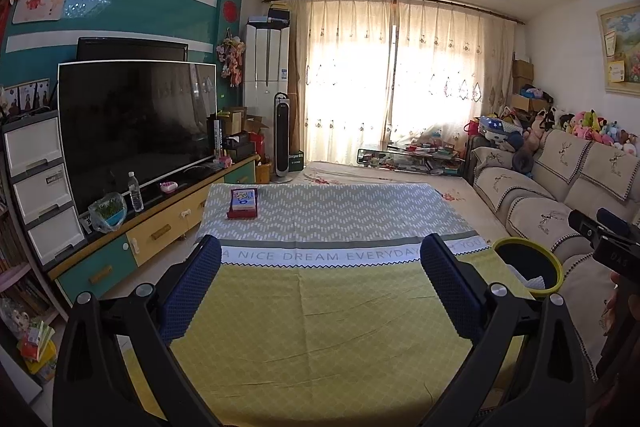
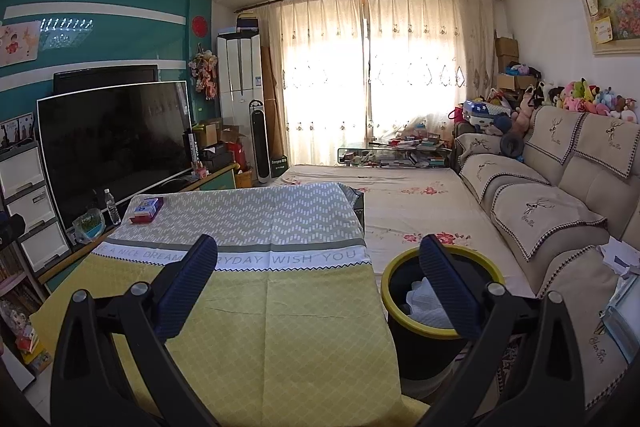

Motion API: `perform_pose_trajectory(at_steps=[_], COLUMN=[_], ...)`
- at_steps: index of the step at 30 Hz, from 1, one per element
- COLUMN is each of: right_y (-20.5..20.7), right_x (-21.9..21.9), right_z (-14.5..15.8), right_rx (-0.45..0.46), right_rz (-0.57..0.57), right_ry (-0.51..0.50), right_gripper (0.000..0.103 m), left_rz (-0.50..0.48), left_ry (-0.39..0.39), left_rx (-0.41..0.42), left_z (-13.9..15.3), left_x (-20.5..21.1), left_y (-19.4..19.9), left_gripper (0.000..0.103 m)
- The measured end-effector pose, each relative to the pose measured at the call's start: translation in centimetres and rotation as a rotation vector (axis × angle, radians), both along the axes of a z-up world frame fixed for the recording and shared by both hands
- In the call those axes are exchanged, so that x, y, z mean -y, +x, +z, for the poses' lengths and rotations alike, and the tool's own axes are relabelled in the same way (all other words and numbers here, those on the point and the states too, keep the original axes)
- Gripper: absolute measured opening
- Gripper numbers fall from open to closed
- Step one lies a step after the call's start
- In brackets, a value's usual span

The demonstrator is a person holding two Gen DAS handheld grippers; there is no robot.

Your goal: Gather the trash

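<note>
Both tongs spread wide and empty: left gripper (image 1: 320,259) over the yellow end of the tablecloth (image 1: 320,323), right gripper (image 2: 318,259) straddling the table's edge, its right-hand finger crossing in front of the bin (image 2: 394,273).

Bin at about 4 o'clock from the table, on the floor between table and sofa (image 2: 548,211): dark body, yellow rim, crumpled white paper (image 2: 430,303) already inside. Seen in the left view too, at 3 o'clock.

Only loose item on the cloth: a small red box (image 1: 243,203) at the far corner, toward 11 o'clock in both views, well apart from either gripper. Whether trash or not, cannot tell; probably the next candidate, judging by the task. More crumpled white paper (image 2: 618,255) on the sofa seat at 3 o'clock in the right view, near the bin.

Handling, as a guess: box light, thin card, stiff enough for a pinch across its short sides, likely to dent under hard squeezing; printed top maybe slick, so better gripped on the edges than flat. Paper wads soft, nearly weightless, springy; best pinched deep through the bulk, not at a loose corner.
</note>
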State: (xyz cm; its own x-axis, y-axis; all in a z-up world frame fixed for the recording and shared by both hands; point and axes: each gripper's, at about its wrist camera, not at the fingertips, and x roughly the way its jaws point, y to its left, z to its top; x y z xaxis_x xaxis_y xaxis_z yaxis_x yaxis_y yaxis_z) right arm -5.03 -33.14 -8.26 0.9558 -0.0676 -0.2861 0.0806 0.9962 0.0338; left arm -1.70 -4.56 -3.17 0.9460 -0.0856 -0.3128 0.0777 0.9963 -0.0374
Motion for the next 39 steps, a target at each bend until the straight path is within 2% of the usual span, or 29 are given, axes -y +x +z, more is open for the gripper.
perform_pose_trajectory(at_steps=[39], right_y=[0.2], right_x=[-0.5], right_z=[-0.6], right_rx=[-0.021], right_rz=[0.007], right_ry=[0.008], right_gripper=[0.096], left_rz=[0.006], left_ry=[-0.015], left_rx=[-0.034], left_z=[-1.2], left_x=[-0.1], left_y=[0.6], left_gripper=[0.098])
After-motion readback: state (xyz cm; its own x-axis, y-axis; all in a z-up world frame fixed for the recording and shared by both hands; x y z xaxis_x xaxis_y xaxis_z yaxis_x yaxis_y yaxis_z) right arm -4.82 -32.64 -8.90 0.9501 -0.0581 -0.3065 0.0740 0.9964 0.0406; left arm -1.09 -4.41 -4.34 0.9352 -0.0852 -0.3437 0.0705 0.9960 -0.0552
